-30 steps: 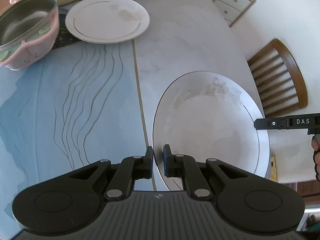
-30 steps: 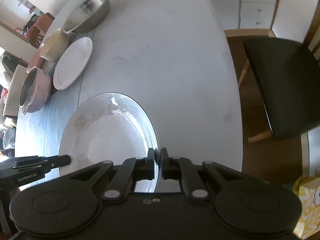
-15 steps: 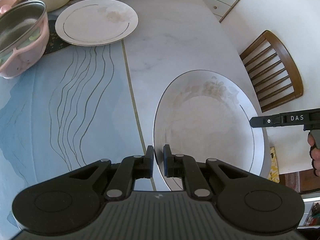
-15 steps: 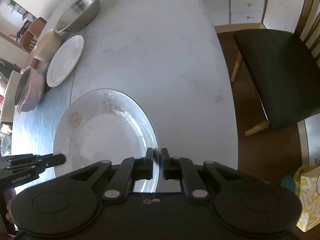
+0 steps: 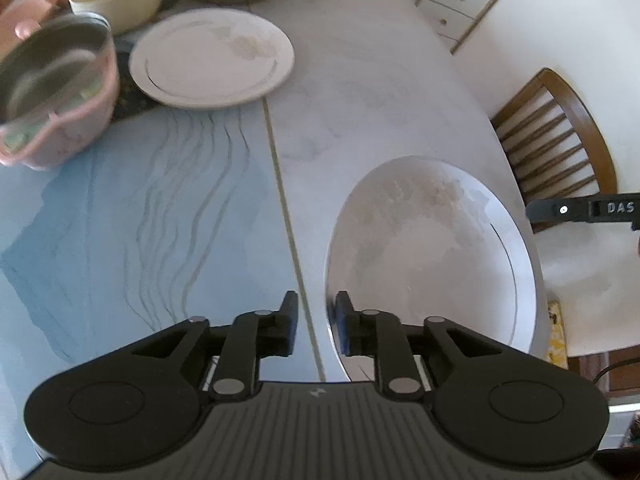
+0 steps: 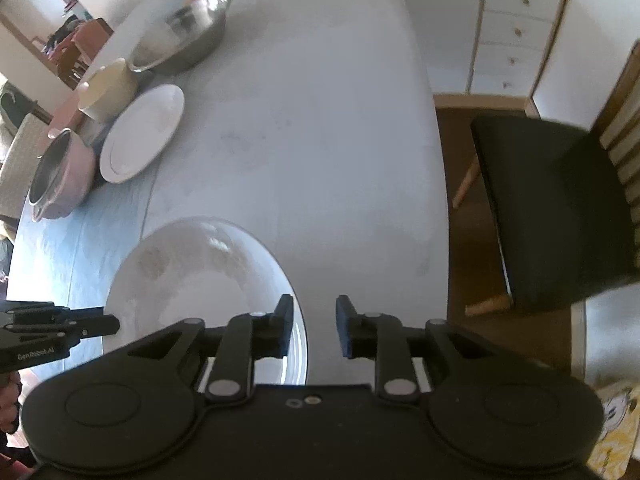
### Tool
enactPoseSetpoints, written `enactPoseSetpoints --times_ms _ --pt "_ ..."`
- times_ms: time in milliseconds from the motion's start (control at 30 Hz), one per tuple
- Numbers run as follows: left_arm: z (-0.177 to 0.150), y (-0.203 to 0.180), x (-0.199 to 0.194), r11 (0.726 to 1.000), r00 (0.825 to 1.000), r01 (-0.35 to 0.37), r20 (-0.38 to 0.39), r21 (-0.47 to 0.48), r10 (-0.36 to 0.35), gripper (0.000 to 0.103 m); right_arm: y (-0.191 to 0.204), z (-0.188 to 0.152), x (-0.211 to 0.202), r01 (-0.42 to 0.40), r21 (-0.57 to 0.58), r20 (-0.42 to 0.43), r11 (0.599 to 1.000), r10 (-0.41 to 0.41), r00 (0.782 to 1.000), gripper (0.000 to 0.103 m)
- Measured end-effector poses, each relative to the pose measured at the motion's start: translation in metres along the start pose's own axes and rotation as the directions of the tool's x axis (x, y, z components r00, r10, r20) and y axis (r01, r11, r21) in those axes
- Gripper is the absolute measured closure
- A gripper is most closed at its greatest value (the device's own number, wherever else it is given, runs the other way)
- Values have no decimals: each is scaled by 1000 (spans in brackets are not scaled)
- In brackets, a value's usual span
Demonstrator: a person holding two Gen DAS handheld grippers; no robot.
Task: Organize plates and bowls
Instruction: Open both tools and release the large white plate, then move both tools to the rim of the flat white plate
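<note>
Plate [image 5: 432, 264] sits flat on the table [image 5: 360, 80] by its near right edge, looks just set down. Both grippers have just been opening — left gripper [image 5: 314, 320] straddles the near rim, right gripper [image 6: 314, 322] the other, neither pinching. Second plate [image 5: 212, 64] waits far left beside the bowls, with bare tabletop between. Chair [image 6: 552, 208] crowds the right side.
</note>
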State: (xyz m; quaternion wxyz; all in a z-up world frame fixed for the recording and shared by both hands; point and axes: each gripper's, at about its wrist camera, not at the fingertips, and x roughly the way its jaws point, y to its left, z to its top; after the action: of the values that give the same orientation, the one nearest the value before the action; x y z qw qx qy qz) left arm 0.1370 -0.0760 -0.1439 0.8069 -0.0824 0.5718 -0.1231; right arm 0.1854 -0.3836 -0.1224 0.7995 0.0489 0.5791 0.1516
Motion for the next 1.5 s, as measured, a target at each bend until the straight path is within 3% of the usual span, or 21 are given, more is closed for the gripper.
enactPoseSetpoints --times_ms 33,167,333,400,467,667,933,1200,1500 --pt "2 2 -3 1000 1000 -9 14 -2 9 76 1 3 -2 -1 -11 7 1000 1 1000 73" --pt "12 10 -14 998 997 -45 67 -47 48 49 8 20 -8 -14 -54 37 998 16 999 67" --pt "29 13 -26 993 985 -99 136 -69 107 45 25 45 -9 -41 -138 67 990 51 996 62" --pt "36 15 -29 990 979 -110 161 -88 123 35 35 56 -9 -49 -176 83 983 64 995 50" --pt "43 16 -31 987 973 -119 184 -105 137 32 44 65 -9 -50 -214 100 975 73 992 41" --pt "62 19 -27 977 960 -148 215 -152 179 31 67 89 -1 -30 -323 126 946 74 989 28" --pt "86 28 -13 955 936 -201 245 -217 252 27 86 122 17 -9 -384 151 923 72 986 14" --pt "101 38 2 932 922 -222 248 -288 296 27 102 153 46 -16 -413 142 911 82 986 13" --pt "109 44 17 904 920 -215 235 -369 315 27 115 182 77 -31 -434 117 901 90 989 13"
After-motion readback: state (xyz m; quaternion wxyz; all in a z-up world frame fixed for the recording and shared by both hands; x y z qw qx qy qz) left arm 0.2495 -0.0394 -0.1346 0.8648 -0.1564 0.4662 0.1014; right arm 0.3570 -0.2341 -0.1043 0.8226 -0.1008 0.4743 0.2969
